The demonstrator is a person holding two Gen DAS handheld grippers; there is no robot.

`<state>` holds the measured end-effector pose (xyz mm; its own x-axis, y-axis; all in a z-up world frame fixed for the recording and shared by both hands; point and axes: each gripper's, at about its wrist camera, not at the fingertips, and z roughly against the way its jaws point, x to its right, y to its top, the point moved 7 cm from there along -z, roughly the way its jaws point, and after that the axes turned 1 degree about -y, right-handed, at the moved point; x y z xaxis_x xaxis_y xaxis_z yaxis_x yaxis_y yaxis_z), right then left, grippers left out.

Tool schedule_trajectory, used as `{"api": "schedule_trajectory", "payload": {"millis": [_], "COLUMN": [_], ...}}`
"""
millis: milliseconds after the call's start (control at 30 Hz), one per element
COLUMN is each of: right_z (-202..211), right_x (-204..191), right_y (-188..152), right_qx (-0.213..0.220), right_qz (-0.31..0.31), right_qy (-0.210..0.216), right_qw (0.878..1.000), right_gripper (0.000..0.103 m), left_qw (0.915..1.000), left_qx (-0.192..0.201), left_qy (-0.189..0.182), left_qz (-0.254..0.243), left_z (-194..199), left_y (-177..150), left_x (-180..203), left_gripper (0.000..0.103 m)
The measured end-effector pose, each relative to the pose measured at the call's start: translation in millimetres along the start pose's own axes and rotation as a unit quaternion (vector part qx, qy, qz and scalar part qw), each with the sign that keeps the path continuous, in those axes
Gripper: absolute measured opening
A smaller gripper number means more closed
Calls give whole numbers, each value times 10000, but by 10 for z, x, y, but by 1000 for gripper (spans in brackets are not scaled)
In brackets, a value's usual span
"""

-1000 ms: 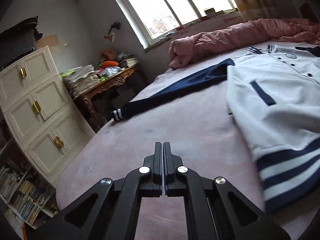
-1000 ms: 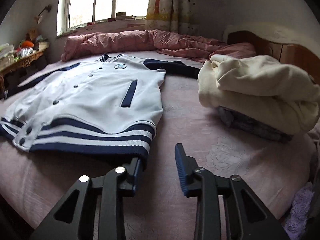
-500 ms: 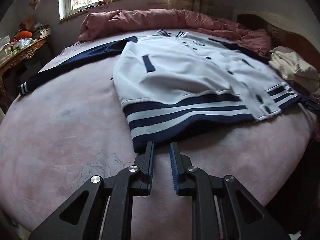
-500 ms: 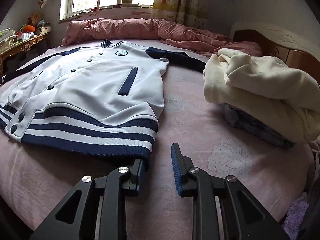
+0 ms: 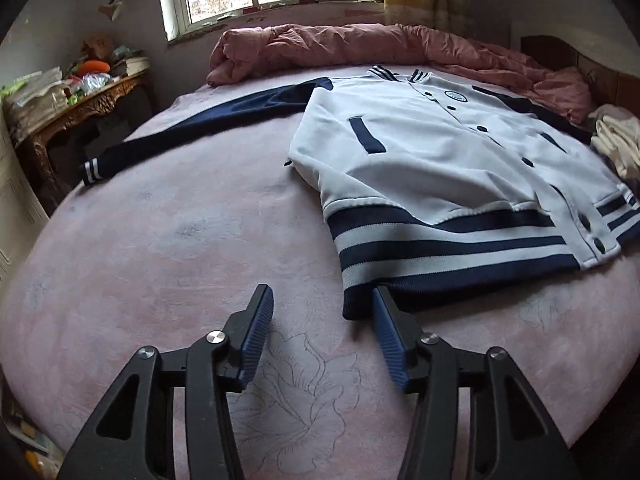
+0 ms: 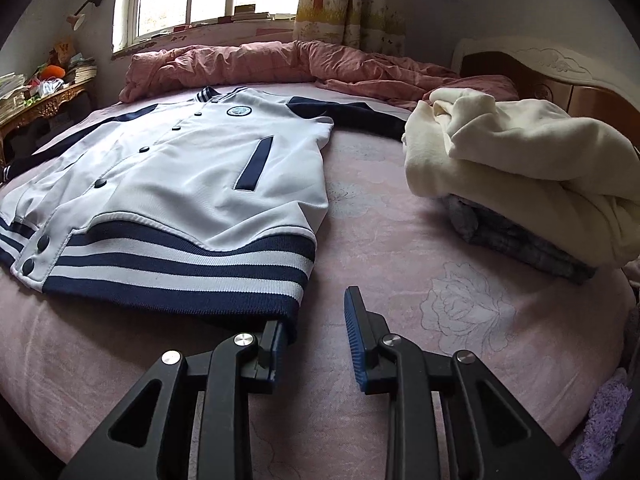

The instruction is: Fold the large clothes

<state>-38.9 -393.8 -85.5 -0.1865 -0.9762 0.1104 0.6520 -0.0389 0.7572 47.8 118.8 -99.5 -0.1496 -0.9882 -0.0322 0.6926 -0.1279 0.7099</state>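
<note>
A white varsity jacket [image 5: 432, 160] with navy sleeves and a striped navy hem lies flat, front up, on the pink bed [image 5: 160, 240]; it also shows in the right wrist view [image 6: 180, 176]. Its left sleeve [image 5: 192, 128] stretches out toward the bed's left edge. My left gripper [image 5: 322, 320] is open, low over the sheet, at the hem's near left corner. My right gripper [image 6: 316, 320] is open at the hem's near right corner; its left finger's tip is hidden under the hem edge.
A rumpled pink duvet [image 6: 260, 64] lies along the far side under the window. A pile of cream and grey clothes [image 6: 520, 168] sits right of the jacket by the headboard [image 6: 560, 80]. A cluttered carved wooden table [image 5: 80, 100] stands left of the bed.
My left gripper swung from facing the left side of the room to face the jacket's hem, and opened from shut to wide. My right gripper moved closer to the hem's right corner and stayed open.
</note>
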Motion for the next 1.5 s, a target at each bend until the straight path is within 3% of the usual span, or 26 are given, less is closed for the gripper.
{"api": "schedule_trajectory", "payload": {"millis": [100, 167, 200, 300, 367, 433, 467, 500, 533, 600, 633, 733, 833, 933, 1000, 1067, 1133, 1300, 1500], "right_z": [-13, -24, -35, -34, -27, -33, -33, -30, -20, 16, 46, 171, 242, 143, -37, -285, -583, -1234, -1790], "right_x": [58, 84, 69, 5, -7, 9, 20, 28, 42, 44, 25, -7, 94, 171, 145, 78, -18, -142, -157], "right_y": [11, -6, -18, -26, -19, -18, -19, -19, -19, -29, -26, 83, 335, 732, 1049, 1335, 1544, 1705, 1551], "right_qx": [23, 33, 41, 82, 68, 55, 61, 79, 108, 175, 221, 412, 592, 689, 662, 564, 394, -47, -441], "right_qz": [-384, -684, -660, -374, -315, -372, -413, -462, -541, -663, -680, -661, -1170, -1503, -1282, -1101, -927, -901, -1170], "right_qy": [-2, 79, 54, -147, -167, -116, -88, -65, -40, 59, 202, 423, 1023, 1158, 882, 624, 338, 94, 452], "right_qw": [9993, 9976, 9978, 9992, 9993, 9992, 9991, 9989, 9985, 9976, 9972, 9961, 9861, 9794, 9856, 9904, 9943, 9959, 9911], "right_gripper": [27, 27, 27, 27, 27, 27, 27, 27, 27, 17, 5, 3, 3, 3, 3, 3, 3, 3, 3], "left_qw": [9988, 9976, 9955, 9976, 9982, 9948, 9954, 9963, 9956, 9936, 9934, 9887, 9858, 9861, 9899, 9936, 9956, 9970, 9975], "left_qx": [225, 299, 43, -23, 85, 301, 300, 405, 607, 953, 1064, 1388, 1379, 1381, 1305, 990, 679, 369, 1], "left_qy": [-378, -587, -829, -534, 69, 495, 453, 315, 342, 241, 83, -571, -767, -572, -140, 300, 418, 278, -22], "left_qz": [232, -213, -449, -450, -584, -839, -790, -685, -628, -552, -421, -25, 572, 726, 537, 453, 494, 620, 707], "left_z": [-10, 13, -11, -27, -76, -110, -99, -42, 35, 196, 281, 583, 646, 441, 140, -293, -700, -1314, -1594], "left_y": [29, 16, -48, -40, 9, 18, 13, 27, 55, 128, 182, 470, 907, 1361, 1605, 1737, 1794, 1775, 1616], "left_x": [-2, 162, 284, 301, 239, 229, 242, 262, 274, 281, 266, 176, -10, -92, -32, 37, 82, 77, 49], "left_gripper": [28, 27, 36, 50, 64, 53, 21, 6, 6, 5, 5, 5, 5, 5, 5, 5, 5, 5, 6]}}
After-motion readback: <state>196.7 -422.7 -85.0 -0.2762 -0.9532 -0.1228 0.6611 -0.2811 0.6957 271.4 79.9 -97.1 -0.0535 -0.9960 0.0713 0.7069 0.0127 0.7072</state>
